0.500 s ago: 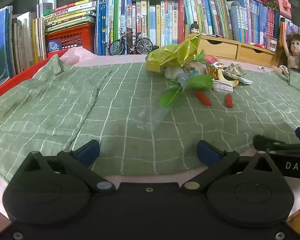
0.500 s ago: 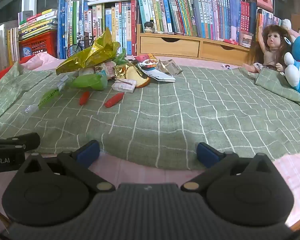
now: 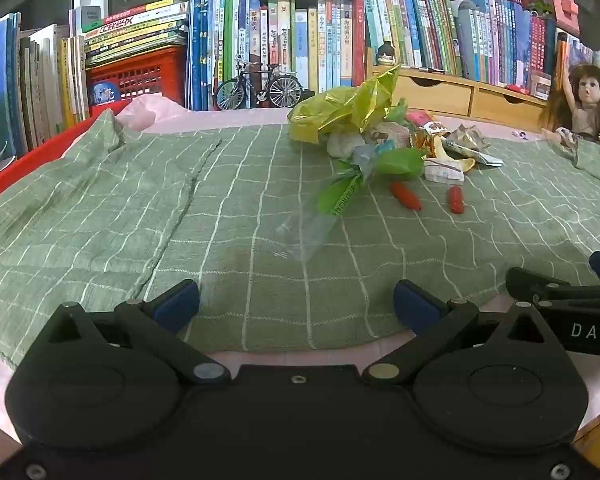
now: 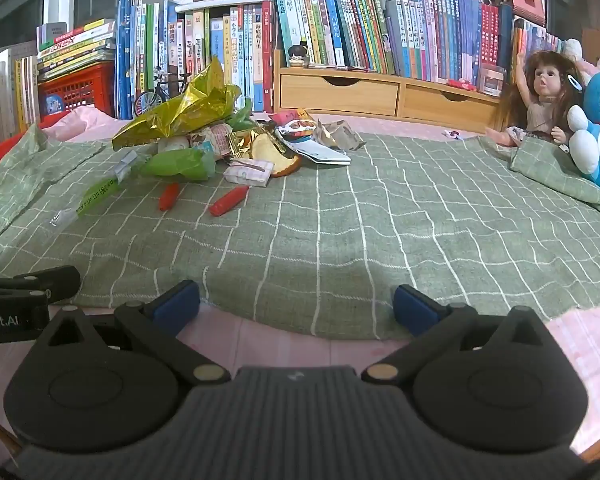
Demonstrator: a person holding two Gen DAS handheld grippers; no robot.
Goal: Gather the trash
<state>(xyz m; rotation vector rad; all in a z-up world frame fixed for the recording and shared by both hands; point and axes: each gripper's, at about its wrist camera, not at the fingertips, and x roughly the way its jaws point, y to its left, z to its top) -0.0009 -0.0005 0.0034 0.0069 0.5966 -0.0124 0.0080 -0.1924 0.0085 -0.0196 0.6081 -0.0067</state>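
Green cloth [image 3: 260,220]; both jaws wide, empty.

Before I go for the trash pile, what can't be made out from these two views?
- Bottom of the trash pile: covered by the gold foil wrapper in both views.
- Any bin: in neither view.
- Clear wrapper: its outline fades into the green cloth, left wrist view.
- Printing on the wrappers: too small.

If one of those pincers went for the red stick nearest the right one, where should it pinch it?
Probably across the middle of the red stick, coming down from above. It lies flat and slanted on the green cloth, apart from the pile, so fingers turned across its narrow width can close on both long sides. The right gripper is open and nearest.
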